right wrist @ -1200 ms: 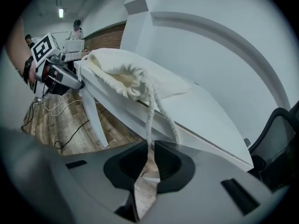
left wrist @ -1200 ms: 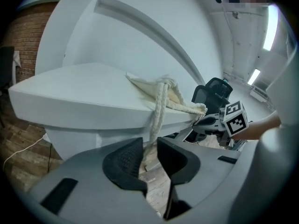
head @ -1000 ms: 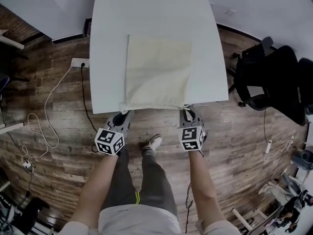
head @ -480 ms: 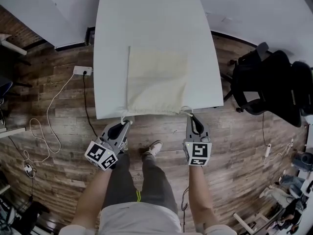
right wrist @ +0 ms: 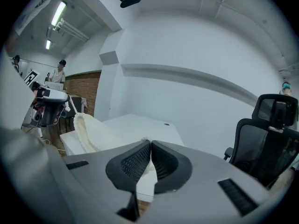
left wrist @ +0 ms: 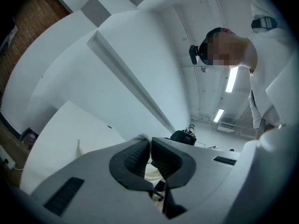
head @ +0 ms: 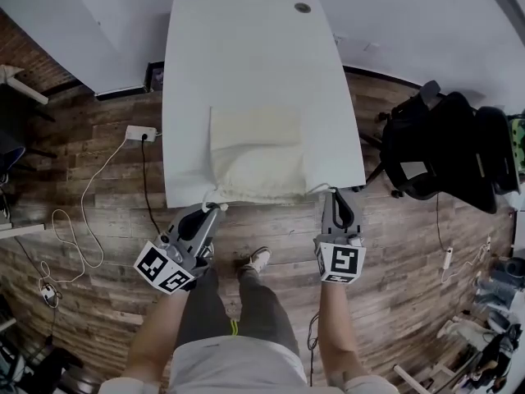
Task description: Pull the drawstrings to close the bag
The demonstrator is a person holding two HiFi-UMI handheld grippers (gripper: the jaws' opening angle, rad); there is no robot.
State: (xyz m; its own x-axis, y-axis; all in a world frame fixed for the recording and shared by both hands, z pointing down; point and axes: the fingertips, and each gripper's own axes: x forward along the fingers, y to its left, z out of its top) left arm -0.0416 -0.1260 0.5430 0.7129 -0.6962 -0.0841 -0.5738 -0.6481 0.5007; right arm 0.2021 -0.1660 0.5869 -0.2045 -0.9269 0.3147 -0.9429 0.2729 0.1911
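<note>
Left gripper (head: 215,211) and right gripper (head: 331,194) are both pinched tight on the 2 drawstrings (head: 208,197) of the cream bag (head: 256,158), which is lying on the white table (head: 246,56).

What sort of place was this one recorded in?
Probably an office or lab workspace: a white desk, a black office chair on a wood-plank floor, and tube lights on the ceiling.

Cream cloth bag (head: 256,156), on table (head: 246,48) by near edge, mouth puckered, drawstrings (head: 208,198) at both corners
</note>
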